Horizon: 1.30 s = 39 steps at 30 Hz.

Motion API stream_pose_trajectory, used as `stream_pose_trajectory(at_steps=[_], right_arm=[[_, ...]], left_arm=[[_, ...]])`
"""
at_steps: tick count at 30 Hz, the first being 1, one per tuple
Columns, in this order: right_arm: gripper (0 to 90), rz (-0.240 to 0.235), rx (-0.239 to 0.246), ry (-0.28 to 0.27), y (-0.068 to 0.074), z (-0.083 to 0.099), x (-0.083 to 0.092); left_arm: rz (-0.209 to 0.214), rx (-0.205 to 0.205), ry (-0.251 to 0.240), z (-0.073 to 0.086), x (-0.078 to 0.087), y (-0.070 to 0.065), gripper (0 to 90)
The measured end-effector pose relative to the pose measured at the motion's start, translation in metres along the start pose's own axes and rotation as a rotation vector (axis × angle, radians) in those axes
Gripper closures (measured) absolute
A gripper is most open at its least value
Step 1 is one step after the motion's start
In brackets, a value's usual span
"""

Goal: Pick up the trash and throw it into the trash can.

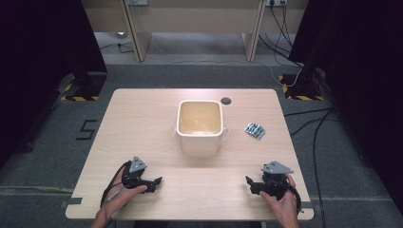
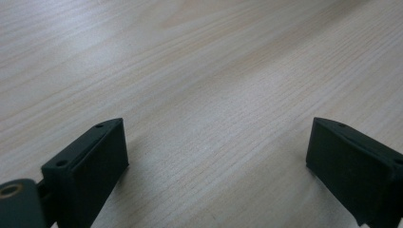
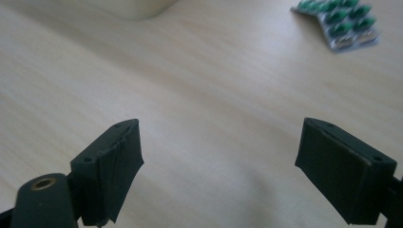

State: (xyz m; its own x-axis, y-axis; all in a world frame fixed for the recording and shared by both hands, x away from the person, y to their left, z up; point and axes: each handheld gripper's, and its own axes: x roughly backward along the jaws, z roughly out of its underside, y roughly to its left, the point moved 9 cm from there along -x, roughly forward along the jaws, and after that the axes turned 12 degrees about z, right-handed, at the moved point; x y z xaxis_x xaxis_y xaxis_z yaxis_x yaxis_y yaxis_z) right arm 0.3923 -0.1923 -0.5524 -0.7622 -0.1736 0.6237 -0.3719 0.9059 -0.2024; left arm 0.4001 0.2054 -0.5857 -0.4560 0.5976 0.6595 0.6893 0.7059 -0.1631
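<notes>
Start position, nothing handled yet.
My left gripper (image 1: 157,181) and right gripper (image 1: 250,182) rest low on the near table (image 1: 142,114), jaws spread, empty; blister pack (image 1: 254,130) lies right of the cream tub (image 1: 200,127); probably everything is left to do.

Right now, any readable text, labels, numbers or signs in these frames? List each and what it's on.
"5": dark mark on the grey floor, left of the table.
Blister pack of green capsules: any print on the foil is too small in the high view and too blurred in the right gripper view to read.
Cream container, left gripper, right gripper: no lettering visible.
</notes>
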Motion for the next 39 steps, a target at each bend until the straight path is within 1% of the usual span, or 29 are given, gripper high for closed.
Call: stream_pose_trajectory(at_steps=[1,2,5,8,10,12,13,15,18,20,21,22,23,24,25,26,27,28,29,30,31,32,33,36,37,38,39], right_arm=[[15.2,0.021,-0.004,-0.01,-0.005,-0.009,0.002],[15.2,0.021,-0.004,-0.01,-0.005,-0.009,0.002],[15.3,0.047,-0.002,-0.023,-0.015,-0.023,0.001],[15.3,0.052,0.0,-0.02,-0.023,-0.034,-0.002],[15.3,0.055,0.005,-0.016,-0.026,-0.038,-0.003],[15.3,0.054,0.01,-0.012,-0.028,-0.042,-0.006],[15.3,0.044,0.012,-0.008,-0.029,-0.046,-0.008],[15.3,0.04,0.011,-0.007,-0.03,-0.047,-0.01],[15.3,0.034,0.018,-0.003,-0.033,-0.054,-0.016],[15.3,0.037,0.026,0.001,-0.037,-0.062,-0.023],[15.6,0.037,0.022,-0.003,-0.04,-0.067,-0.028],[15.6,0.037,0.022,-0.003,-0.04,-0.067,-0.028],[15.6,0.039,0.021,0.003,-0.043,-0.072,-0.034],[15.6,0.039,0.021,0.003,-0.043,-0.072,-0.034],[15.7,0.035,0.01,-0.005,-0.046,-0.076,-0.041],[15.7,0.035,0.01,-0.005,-0.046,-0.076,-0.041],[16.7,0.01,-0.021,-0.027,-0.046,-0.08,-0.047],[16.7,0.01,-0.021,-0.027,-0.046,-0.08,-0.047],[17.0,0.007,-0.03,-0.02,-0.048,-0.079,-0.054],[17.0,0.007,-0.03,-0.02,-0.048,-0.079,-0.054],[16.9,0.018,-0.023,0.007,-0.051,-0.076,-0.061],[16.9,0.018,-0.023,0.007,-0.051,-0.076,-0.061],[16.9,0.039,-0.006,0.029,-0.055,-0.075,-0.065],[16.9,0.043,-0.011,0.024,-0.057,-0.079,-0.067],[17.4,0.043,-0.012,0.005,-0.059,-0.084,-0.068],[17.4,0.043,-0.012,0.005,-0.059,-0.084,-0.068],[17.5,0.029,-0.005,0.022,-0.06,-0.086,-0.07]], left_arm=[[0.0,0.0,0.0,0.0,0.0,0.0,5.6],[0.0,0.0,0.0,0.0,0.0,0.0,5.6],[0.0,0.0,0.0,0.0,0.0,0.0,5.6],[0.0,0.001,0.0,0.0,0.0,0.0,5.6],[0.0,0.001,0.0,0.0,0.0,0.0,5.6],[0.0,0.0,0.0,0.0,0.0,0.0,5.6],[0.0,-0.001,0.0,0.0,0.0,0.0,5.6],[0.0,0.0,0.0,0.0,0.0,0.0,5.6],[0.0,-0.001,0.0,0.0,0.0,0.0,5.6],[0.0,-0.001,0.0,0.0,0.0,0.0,5.6],[0.0,-0.001,0.0,0.0,0.0,0.0,5.6],[0.0,0.001,-0.001,0.0,0.0,0.0,5.6],[0.0,0.0,0.0,0.0,0.0,0.0,5.6],[0.0,0.0,0.0,0.0,0.0,0.0,5.6],[0.0,0.0,0.0,0.0,0.0,0.0,5.6],[0.0,0.0,0.0,0.0,0.0,0.0,5.6],[0.0,-0.001,0.0,0.0,0.0,0.0,5.6],[0.0,-0.001,0.0,0.0,0.0,0.0,5.6],[0.001,0.0,0.0,0.0,0.0,0.0,5.6],[0.001,0.0,0.0,0.0,0.0,0.0,5.6],[0.001,0.001,0.0,0.0,0.0,0.0,5.6],[0.001,0.001,0.0,0.0,0.0,0.0,5.6],[0.001,0.0,-0.001,0.0,0.0,0.0,5.6],[0.001,0.001,0.0,0.0,0.0,0.0,5.6],[0.0,0.0,0.0,0.0,0.0,0.0,5.6],[0.0,0.0,0.0,0.0,0.0,0.0,5.6],[-0.001,0.0,0.0,0.0,0.0,0.0,5.6]])
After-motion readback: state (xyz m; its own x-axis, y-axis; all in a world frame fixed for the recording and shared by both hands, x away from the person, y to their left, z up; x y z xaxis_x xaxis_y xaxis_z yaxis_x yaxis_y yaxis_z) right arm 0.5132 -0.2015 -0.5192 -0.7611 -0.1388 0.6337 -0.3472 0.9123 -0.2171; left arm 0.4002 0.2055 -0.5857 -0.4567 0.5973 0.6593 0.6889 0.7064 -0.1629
